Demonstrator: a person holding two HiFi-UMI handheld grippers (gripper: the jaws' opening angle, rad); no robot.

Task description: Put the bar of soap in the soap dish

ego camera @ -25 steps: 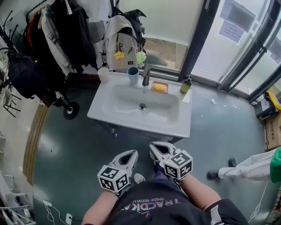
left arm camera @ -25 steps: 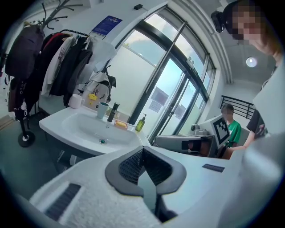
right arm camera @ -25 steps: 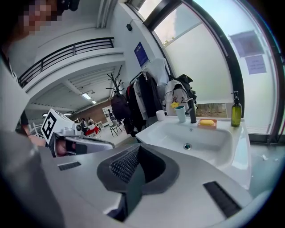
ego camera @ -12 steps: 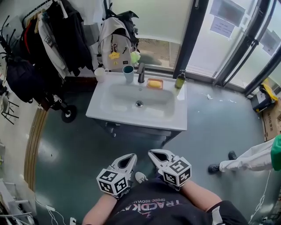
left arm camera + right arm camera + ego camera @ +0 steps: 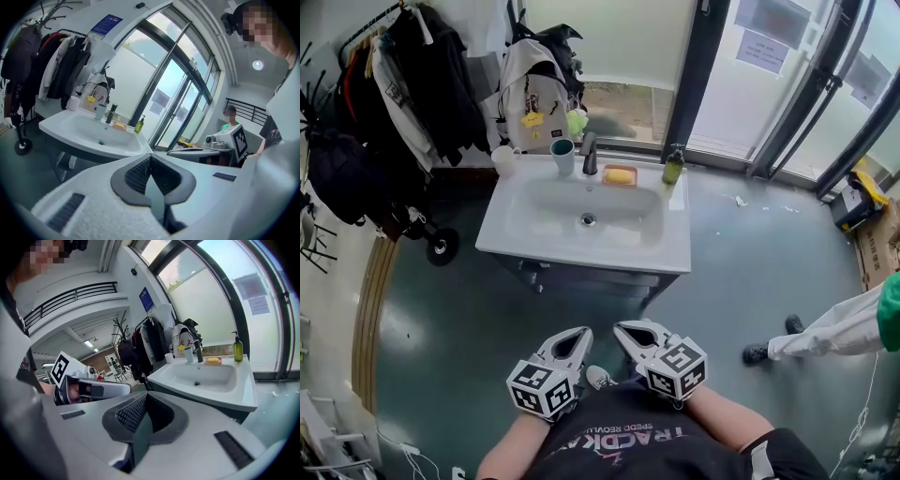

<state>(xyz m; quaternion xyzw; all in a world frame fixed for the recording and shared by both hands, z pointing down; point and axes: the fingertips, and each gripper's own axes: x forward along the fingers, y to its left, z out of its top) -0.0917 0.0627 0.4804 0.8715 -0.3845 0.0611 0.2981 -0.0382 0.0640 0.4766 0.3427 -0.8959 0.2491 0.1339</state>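
In the middle of a grey-floored room, well back from a white washbasin (image 5: 667, 255), a person stands holding the left tongs (image 5: 577, 334) and the right tongs (image 5: 624, 328) low and close to the body, side by side and pointing toward the basin. Both tongs are closed, their dark ridged pads pressed together with nothing between them, as each gripper view shows plainly. The yellow bar of soap (image 5: 620, 174) lies in an orange soap dish (image 5: 606, 180) on the back ledge of the basin surface, between the dark tap (image 5: 589, 156) and a green pump bottle (image 5: 673, 168); a blue cup (image 5: 562, 157) and a white cup (image 5: 503, 159) stand further left. From this the task looks already done, or else not begun with a bar that merely happens to rest there. The soap sits straight ahead of the tongs and well apart from them, across the whole bowl of the basin, far out of reach from where the person stands. Its long axis runs side to side, along the back edge of the basin. The right tongs line up almost directly with it, while the left tongs sit a little off to the side, so the right hand seems slightly better placed. A backpack (image 5: 532, 98) and dark coats (image 5: 412, 84) hang behind the basin.
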